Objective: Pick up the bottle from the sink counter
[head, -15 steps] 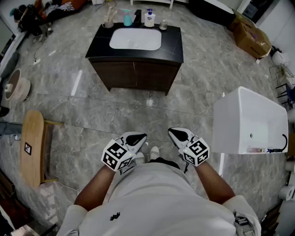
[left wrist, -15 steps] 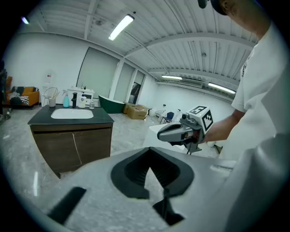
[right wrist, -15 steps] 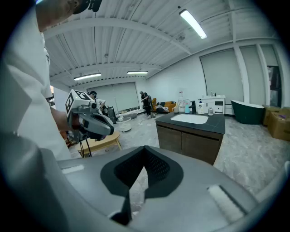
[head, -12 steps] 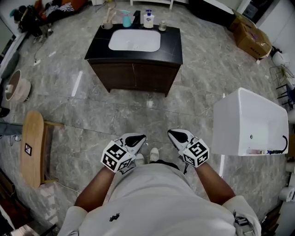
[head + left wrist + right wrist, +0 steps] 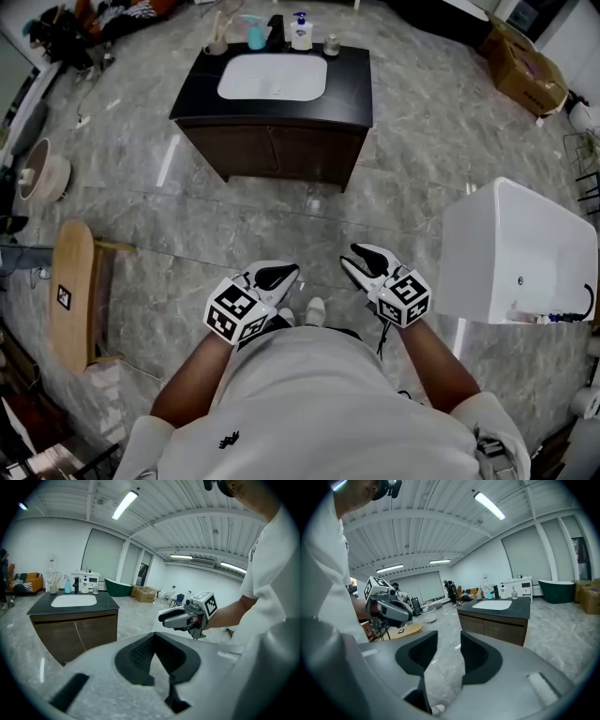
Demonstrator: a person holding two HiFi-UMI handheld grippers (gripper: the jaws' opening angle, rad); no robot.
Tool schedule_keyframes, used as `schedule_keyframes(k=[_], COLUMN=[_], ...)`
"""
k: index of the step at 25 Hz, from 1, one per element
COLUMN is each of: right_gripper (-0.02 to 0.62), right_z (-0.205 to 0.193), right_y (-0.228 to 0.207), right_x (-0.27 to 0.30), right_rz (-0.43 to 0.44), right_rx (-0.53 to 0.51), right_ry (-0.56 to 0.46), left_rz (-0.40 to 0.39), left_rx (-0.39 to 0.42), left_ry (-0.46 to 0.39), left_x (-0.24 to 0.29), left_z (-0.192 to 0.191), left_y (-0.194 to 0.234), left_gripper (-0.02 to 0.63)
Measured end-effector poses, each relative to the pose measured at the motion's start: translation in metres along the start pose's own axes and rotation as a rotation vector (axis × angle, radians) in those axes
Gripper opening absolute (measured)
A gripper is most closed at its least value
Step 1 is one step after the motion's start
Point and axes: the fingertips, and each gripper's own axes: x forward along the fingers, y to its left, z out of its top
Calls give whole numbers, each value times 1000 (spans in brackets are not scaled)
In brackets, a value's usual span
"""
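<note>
A white pump bottle with a blue label (image 5: 301, 33) stands at the back of the black-topped sink desk (image 5: 349, 89), at 12 o'clock in the head view and well apart from both tools. The left hand-held gripper (image 5: 279, 275) has its jaw tips together on nothing. The right hand-held gripper (image 5: 360, 257), at its 3 o'clock, is slightly parted and empty.

Black sink counter (image 5: 192, 89), white basin (image 5: 272, 77), grey veined floor (image 5: 281, 225). The bottle (image 5: 302, 33) is white with blue. My left gripper (image 5: 292, 275) and right gripper (image 5: 347, 262) carry black-and-white square markers.
</note>
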Motion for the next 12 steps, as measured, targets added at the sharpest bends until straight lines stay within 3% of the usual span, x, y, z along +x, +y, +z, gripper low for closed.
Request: schedule_keyframes(k=[2, 8, 12], right_gripper=[250, 433, 462], right_z=[4, 18, 29], right_y=[-18, -68, -99], right_x=[-1, 0, 10], right_rz=[-15, -122, -174], right_rx=[-20, -35, -31], right_ry=[-16, -68, -83], left_rz=[6, -18, -42], left_rx=[2, 3, 22], left_ry=[-5, 7, 14], left_x=[10, 29, 40], left_z=[7, 17, 27], left_y=[2, 10, 27], left_gripper=[6, 6, 6])
